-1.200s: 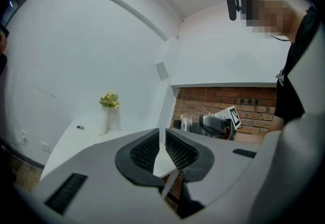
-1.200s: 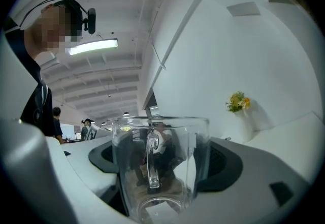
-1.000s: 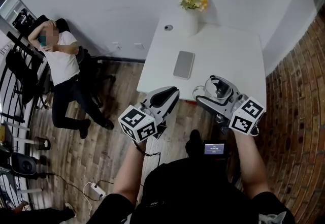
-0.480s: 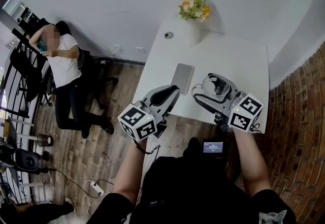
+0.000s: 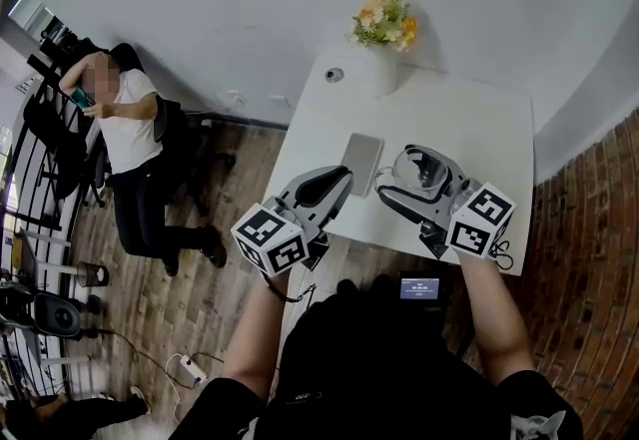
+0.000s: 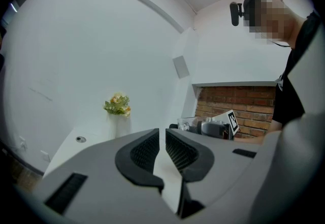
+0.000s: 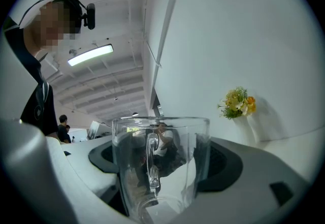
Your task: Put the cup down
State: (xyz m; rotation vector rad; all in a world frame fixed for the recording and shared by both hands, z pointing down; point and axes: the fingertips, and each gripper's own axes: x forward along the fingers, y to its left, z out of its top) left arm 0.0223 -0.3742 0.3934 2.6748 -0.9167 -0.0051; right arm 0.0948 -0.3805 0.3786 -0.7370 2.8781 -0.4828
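Both forward over table (image 5: 469, 119) — right tool (image 5: 397, 179) level, clamping cup (image 7: 160, 167); left tool (image 5: 337, 181) together.

- No words, brand names or numbers clear enough to read in any view.
- Black-and-white square code patterns, not letters, on the marker cube (image 5: 270, 240) of the left hand-held gripper (image 5: 337, 176).
- Same kind of pattern on the marker cube (image 5: 481, 221) of the right hand-held gripper (image 5: 397, 175).
- Pale characters on the small lit screen (image 5: 420, 289) at the person's chest, too small to read.
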